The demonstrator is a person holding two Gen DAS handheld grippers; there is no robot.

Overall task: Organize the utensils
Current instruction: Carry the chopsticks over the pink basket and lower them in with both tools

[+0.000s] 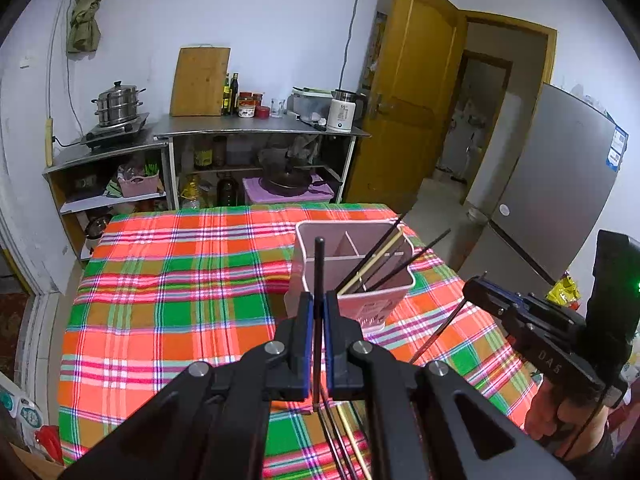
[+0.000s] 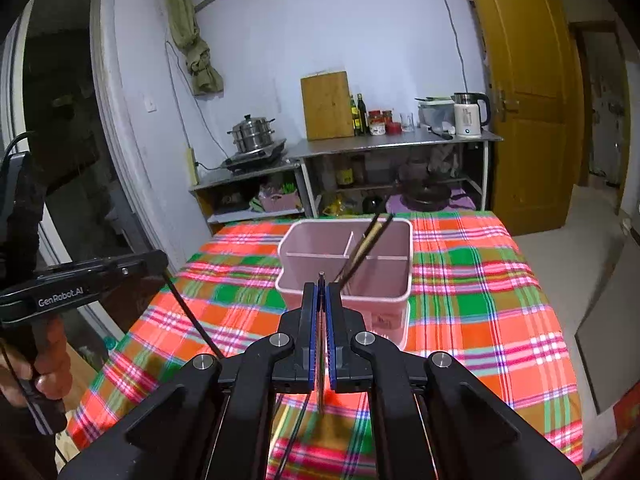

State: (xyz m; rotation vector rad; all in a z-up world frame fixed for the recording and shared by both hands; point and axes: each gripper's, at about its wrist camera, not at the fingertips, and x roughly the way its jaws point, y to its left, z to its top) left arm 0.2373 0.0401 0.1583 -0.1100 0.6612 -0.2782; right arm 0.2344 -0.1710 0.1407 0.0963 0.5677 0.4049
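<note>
Holder: the pink holder stands on the checked tablecloth, just past the grippers at about 12 o'clock.
Done: a few chopsticks already lean inside it, tips pointing to 1 o'clock.
Left gripper: the left gripper is squeezed tight on one black chopstick, which stands straight up.
Right gripper: the right gripper is pinched on another thin stick, held up over the cloth.
Left to do: more sticks lie on the cloth at 6 o'clock, below the left gripper. I think both held sticks go in next, so the job is partly done.
</note>
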